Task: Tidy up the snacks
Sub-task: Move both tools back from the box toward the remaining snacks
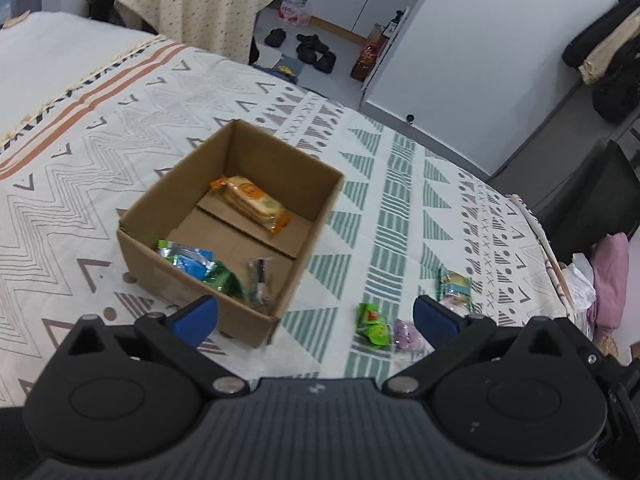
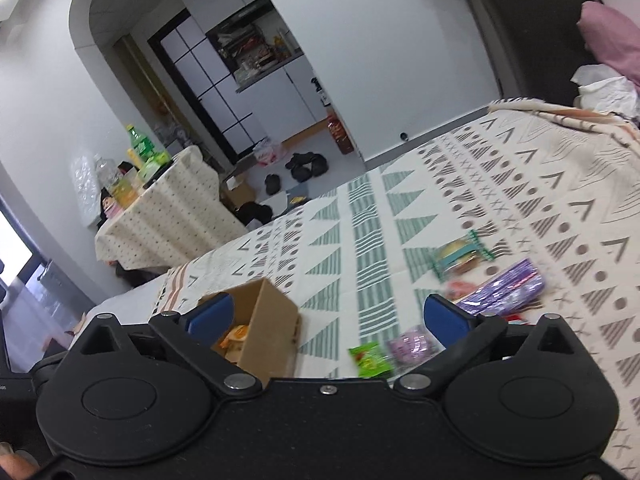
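An open cardboard box stands on the patterned bedspread. In it lie an orange cracker pack, a blue and green packet and a small clear packet. My left gripper is open and empty, above the box's near right corner. Right of the box lie a green packet, a purple packet and a green-edged biscuit pack. My right gripper is open and empty, above the green packet. The box, a long purple packet and the biscuit pack show there too.
The bedspread ends at a far edge with floor beyond, where dark shoes lie. A cloth-covered side table with bottles stands past the bed. Pink and white clothes lie at the bed's right edge.
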A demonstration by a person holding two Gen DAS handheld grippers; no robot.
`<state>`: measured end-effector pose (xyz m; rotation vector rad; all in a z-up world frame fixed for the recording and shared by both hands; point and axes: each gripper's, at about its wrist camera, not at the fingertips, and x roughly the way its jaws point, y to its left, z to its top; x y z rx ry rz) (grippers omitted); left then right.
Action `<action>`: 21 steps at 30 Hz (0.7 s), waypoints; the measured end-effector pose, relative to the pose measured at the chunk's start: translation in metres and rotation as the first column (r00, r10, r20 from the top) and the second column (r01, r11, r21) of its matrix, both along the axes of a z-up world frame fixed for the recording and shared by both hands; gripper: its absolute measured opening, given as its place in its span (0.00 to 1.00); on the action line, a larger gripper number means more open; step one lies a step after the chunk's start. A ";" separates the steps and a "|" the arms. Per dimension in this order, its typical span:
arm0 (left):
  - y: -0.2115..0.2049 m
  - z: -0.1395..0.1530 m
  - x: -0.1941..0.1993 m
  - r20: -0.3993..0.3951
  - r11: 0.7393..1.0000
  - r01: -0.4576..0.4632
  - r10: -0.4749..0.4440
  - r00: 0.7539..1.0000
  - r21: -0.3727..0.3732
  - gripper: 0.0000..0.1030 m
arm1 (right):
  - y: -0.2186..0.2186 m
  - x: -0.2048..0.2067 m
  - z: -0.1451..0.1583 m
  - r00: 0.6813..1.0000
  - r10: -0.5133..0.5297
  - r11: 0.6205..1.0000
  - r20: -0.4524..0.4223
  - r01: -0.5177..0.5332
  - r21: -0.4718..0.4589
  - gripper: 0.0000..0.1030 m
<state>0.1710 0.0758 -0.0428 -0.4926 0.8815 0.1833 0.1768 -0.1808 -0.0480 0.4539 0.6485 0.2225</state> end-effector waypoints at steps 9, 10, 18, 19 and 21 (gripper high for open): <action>-0.036 -0.003 -0.004 -0.015 0.999 0.042 -0.042 0.999 -0.002 1.00 | -0.043 -0.012 -0.006 0.999 -0.032 0.998 0.008 0.032 -0.063 1.00; -0.039 -0.004 -0.005 -0.017 0.999 0.046 -0.046 0.999 -0.007 1.00 | -0.048 -0.014 -0.007 0.999 -0.034 0.997 0.007 0.034 -0.064 1.00; -0.066 -0.012 -0.004 -0.065 0.999 0.049 -0.048 0.997 0.011 1.00 | -0.086 -0.019 -0.019 0.996 -0.077 0.995 -0.039 0.074 -0.072 1.00; -0.069 -0.013 -0.004 -0.073 0.999 0.049 -0.048 0.996 0.014 1.00 | -0.090 -0.019 -0.020 0.996 -0.079 0.994 -0.046 0.076 -0.074 1.00; -0.075 -0.016 -0.003 -0.083 0.998 0.054 -0.052 0.995 0.017 1.00 | -0.098 -0.020 -0.023 0.995 -0.088 0.994 -0.056 0.083 -0.075 1.00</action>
